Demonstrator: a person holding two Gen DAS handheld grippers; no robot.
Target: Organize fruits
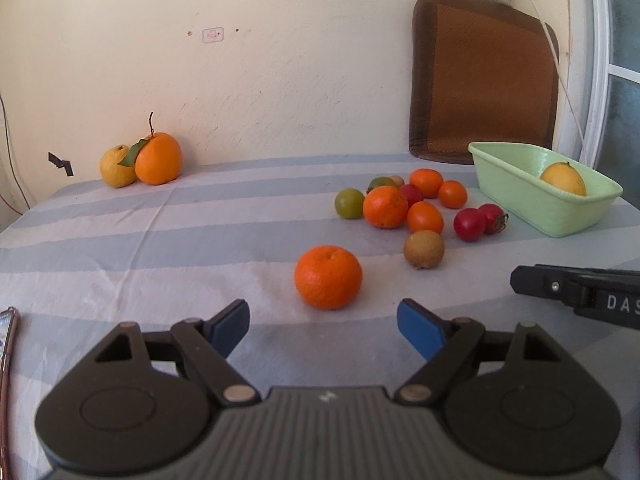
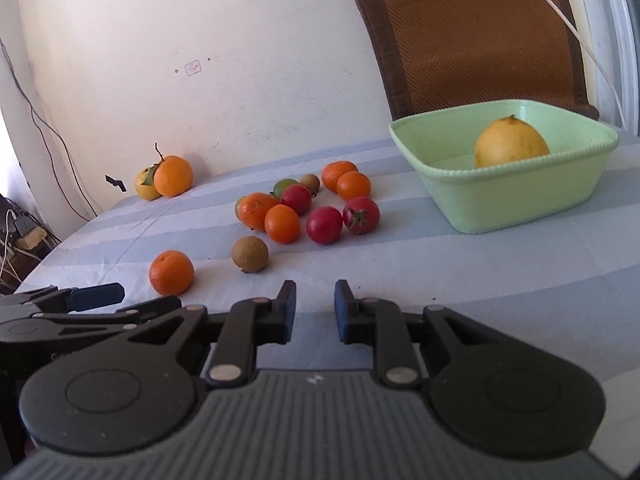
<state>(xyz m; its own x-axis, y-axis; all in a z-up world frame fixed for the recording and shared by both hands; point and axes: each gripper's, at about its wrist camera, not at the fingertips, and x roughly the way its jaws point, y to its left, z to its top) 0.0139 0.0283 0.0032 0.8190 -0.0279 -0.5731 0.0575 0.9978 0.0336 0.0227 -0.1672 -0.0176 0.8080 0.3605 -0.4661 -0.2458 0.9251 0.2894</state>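
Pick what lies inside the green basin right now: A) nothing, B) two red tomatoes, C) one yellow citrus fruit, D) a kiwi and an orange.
C: the green basin holds only one yellow citrus fruit; all the other fruit sits on the striped cloth outside it.

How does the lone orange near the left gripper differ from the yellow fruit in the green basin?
The lone orange is deep orange; the yellow fruit is pale yellow. The lone orange lies on the striped cloth, apart from the other fruits, while the yellow fruit sits inside the green basin. The yellow fruit looks larger. Both are roundish, and no gripper holds either.
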